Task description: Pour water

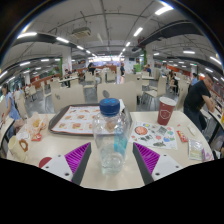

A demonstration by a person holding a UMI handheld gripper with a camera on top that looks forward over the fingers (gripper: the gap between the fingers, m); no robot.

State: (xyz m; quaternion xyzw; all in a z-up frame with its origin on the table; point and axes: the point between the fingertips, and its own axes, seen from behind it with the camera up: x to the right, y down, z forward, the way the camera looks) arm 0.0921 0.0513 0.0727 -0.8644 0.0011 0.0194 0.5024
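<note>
A clear plastic water bottle [109, 140] with a blue cap stands upright on the pale table [150, 112], in the lower middle of the frame. It sits between the two fingers of the gripper [110, 160], whose magenta pads [77, 158] angle in from lower left and lower right. The fingers are spread, with a gap showing on each side of the bottle (neither pad appears to press on it).

Just behind the bottle, toward the centre of the frame, lies a rectangular tray [82, 120] with a patterned surface. To the right of the bottle, a red paper cup [166, 110] stands upright on the table, well apart from the fingers. Printed cards or papers [156, 133] lie near the cup, in the right middle of the frame. At the left edge some food items or packets [36, 127] rest on the table, too small to identify.

At the right edge a person in dark clothing [197, 97] leans over another table.
</note>
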